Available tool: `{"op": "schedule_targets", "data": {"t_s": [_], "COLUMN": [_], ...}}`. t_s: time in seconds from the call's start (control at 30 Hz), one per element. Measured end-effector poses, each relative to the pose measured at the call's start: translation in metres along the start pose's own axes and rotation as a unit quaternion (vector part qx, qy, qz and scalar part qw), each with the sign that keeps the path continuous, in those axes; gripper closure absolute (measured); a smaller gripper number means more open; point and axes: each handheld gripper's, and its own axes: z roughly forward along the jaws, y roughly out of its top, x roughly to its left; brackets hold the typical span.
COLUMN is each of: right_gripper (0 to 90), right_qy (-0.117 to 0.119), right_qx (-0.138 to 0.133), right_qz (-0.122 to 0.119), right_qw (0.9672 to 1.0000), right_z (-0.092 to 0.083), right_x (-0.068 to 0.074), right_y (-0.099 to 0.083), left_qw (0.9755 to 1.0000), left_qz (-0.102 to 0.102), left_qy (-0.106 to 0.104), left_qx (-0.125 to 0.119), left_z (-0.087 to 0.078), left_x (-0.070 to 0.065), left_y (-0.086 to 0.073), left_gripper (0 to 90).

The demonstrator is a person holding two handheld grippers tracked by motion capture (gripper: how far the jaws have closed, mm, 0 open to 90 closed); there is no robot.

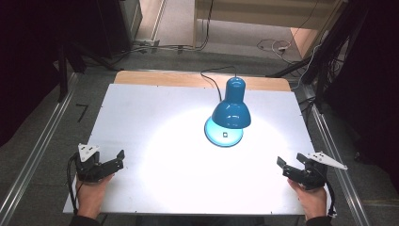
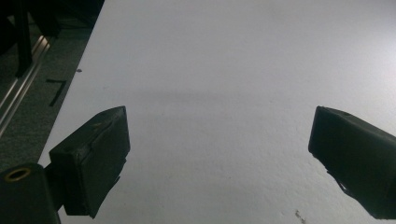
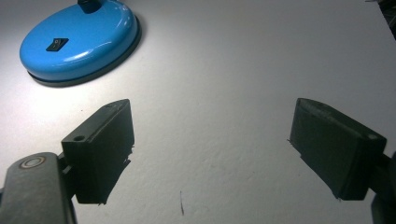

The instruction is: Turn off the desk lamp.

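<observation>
Though lit, lamp mid-table

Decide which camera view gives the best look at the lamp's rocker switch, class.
The right gripper view: the switch sits large and sharp on the blue lamp base. The high view shows it as a tiny mark under the shade. The left gripper view faces bare table.

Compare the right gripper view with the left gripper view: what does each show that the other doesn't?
Right gripper view: the blue lamp base with its black rocker switch, up left of the right hand-held gripper. Left gripper view: the table's left edge, the metal rail and dark floor beyond, past the left hand-held gripper. Both: the white tabletop between wide-open jaws holding nothing.
</observation>
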Motion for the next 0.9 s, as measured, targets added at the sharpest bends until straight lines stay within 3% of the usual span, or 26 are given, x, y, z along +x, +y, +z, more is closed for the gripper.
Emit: {"op": "schedule_targets", "data": {"t_s": [0.53,0.9], "right_gripper": [12.1,10.2], "right_qy": [0.004,0.010], "right_qx": [-0.002,0.002], "right_qz": [-0.027,-0.023], "right_qw": [0.9996,0.9997], "right_z": [0.014,0.022], "right_x": [0.018,0.025], "right_y": [0.004,0.010], "left_qw": [1.0000,1.0000], "left_qz": [-0.001,-0.001], "left_qy": [0.001,0.001], "left_qx": [0.001,0.001], "left_z": [0.000,0.000], "left_x": [0.001,0.001], "left_y": [0.000,0.000], "left_gripper": [5.9,5.9]}}
